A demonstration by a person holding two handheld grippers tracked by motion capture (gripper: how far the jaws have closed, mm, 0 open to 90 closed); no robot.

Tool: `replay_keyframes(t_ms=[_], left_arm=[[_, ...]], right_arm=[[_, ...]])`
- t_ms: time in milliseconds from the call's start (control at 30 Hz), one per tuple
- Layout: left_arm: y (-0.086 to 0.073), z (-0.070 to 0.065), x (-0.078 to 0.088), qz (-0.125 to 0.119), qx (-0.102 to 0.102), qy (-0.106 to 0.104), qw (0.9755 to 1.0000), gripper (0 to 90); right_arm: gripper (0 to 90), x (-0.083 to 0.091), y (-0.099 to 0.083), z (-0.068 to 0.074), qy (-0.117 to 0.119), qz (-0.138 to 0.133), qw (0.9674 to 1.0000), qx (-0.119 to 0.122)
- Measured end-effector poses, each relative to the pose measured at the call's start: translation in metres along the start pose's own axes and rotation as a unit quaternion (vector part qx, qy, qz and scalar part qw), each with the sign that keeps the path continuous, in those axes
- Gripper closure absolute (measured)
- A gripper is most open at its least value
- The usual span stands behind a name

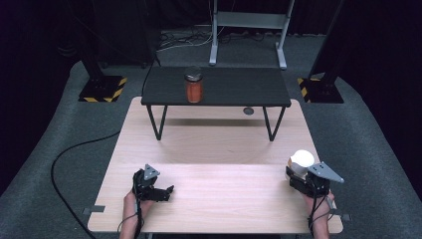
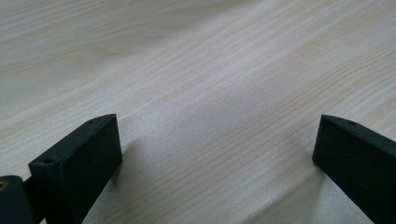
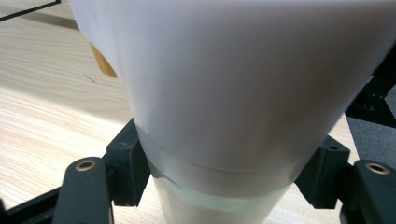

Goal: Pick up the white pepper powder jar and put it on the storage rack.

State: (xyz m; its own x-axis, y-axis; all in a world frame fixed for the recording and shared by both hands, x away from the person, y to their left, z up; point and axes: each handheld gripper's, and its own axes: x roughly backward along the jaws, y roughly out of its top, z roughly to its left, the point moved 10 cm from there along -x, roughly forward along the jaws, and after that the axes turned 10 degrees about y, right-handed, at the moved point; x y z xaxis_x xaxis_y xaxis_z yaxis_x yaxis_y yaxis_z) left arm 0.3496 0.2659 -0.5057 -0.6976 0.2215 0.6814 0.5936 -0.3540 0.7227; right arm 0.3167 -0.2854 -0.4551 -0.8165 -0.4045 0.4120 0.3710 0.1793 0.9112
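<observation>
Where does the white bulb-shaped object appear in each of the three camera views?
High view: the white bulb-shaped object is at the lower right, near the right edge of the wooden table, held in the right gripper.
Left gripper view: not in this picture; the open black fingers stand over bare wood.
Right gripper view: it is at the centre, very close, with black fingers pressing its narrow base.
Shared landmark: the light wood grain of the table.

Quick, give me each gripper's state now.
Left gripper: open, nothing between its jaws.
Right gripper: closed on the white cup.
</observation>
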Motion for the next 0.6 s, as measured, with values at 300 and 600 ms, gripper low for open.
replay_keyframes(t_ms=[300, 600], left_arm=[[0.000, 0.000, 0.000, 0.000, 0.000, 0.000, 1.0000, 1.0], [0.000, 0.000, 0.000, 0.000, 0.000, 0.000, 1.0000, 1.1]], right_arm=[[29.7, -0.004, 0.010, 0.001, 0.010, -0.009, 0.9999, 0.001], [29.8, -0.009, 0.020, 0.003, 0.018, -0.012, 0.9997, 0.008]])
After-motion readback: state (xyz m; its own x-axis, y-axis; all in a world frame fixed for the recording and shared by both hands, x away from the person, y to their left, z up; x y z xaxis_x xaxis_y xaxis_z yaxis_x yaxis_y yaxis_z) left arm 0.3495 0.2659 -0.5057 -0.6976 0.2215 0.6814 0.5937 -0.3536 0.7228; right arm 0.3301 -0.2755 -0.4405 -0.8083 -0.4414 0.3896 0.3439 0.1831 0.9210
